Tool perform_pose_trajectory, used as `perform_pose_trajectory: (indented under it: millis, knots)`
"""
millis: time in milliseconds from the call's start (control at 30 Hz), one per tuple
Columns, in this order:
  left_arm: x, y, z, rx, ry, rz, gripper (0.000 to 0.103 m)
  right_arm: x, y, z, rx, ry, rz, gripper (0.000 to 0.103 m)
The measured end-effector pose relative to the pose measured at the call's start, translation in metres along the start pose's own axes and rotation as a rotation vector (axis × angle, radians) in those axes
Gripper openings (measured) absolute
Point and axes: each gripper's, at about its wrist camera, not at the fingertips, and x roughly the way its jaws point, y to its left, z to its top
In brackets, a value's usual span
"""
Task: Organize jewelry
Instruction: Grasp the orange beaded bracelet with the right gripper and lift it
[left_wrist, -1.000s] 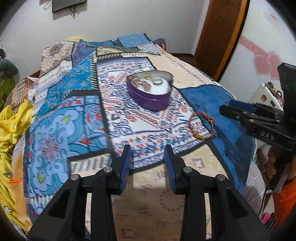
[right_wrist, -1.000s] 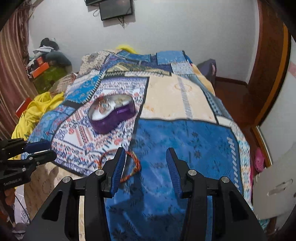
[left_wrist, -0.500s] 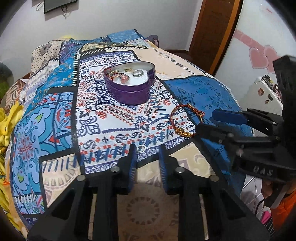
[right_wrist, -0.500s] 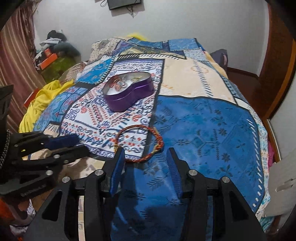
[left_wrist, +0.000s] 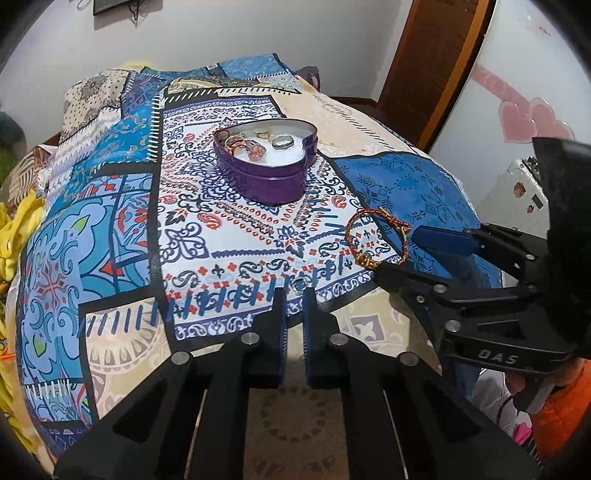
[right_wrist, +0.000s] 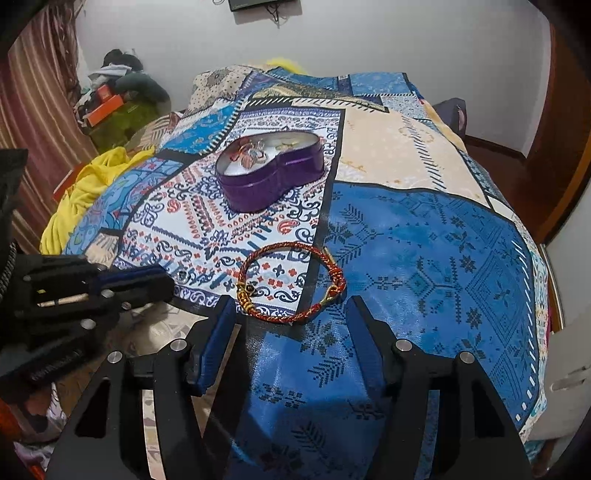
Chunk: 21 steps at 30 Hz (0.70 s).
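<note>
Since the earlier frames both grippers have come closer over the bed: the left gripper (left_wrist: 293, 291) has just been closing and its fingers are now nearly together, tips at a small silver ring (left_wrist: 297, 283) lying on the bedspread (left_wrist: 110, 229). Can't tell if the pads actually pinch the ring; it sits right at the tips. The right gripper (right_wrist: 290, 308) has just been opening, fingers now at a middling spread, nothing between the pads. A red and gold bracelet (right_wrist: 291, 282) lies flat on the bedspread just ahead of the right fingertips, straddling the white patterned patch and the blue patch. In the right view the ring (right_wrist: 182, 277) shows at the tip of the left gripper. Further back sits a purple heart-shaped tin (left_wrist: 267, 162), open, with rings and other small jewelry inside on a white lining. Yellow cloth (right_wrist: 88, 192) is bunched at the bed's left edge.
</note>
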Motion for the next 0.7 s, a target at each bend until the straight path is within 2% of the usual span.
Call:
perform_pose_trajectory:
  millis: [133,267,333,367,500,600,700]
  knots:
    - [-0.001,0.005,-0.001,-0.014,0.003,-0.015,0.008,0.006,0.005,0.002,-0.037,-0.006,-0.012,0.065]
    - [-0.001,0.007,-0.002,-0.025,0.007,-0.027,0.011,0.01,0.006,0.006,-0.055,-0.021,-0.026,0.065]
    - [0.0,0.006,-0.001,-0.025,0.01,-0.033,0.016,0.011,0.005,0.006,-0.056,-0.026,-0.024,0.065]
    - [0.0,0.005,-0.001,-0.022,0.01,-0.035,0.018,0.011,0.004,0.007,-0.057,-0.031,-0.025,0.062]
    - [0.002,-0.002,0.0,0.002,0.007,-0.029,0.028,0.01,0.001,0.006,-0.056,-0.04,-0.018,0.033]
    - [0.005,-0.005,0.002,0.017,0.004,-0.009,0.029,0.009,-0.003,0.005,-0.051,-0.044,-0.014,0.016]
    - [0.007,-0.004,0.005,0.007,0.003,-0.009,0.029,0.006,-0.007,0.002,-0.042,-0.051,-0.006,0.011]
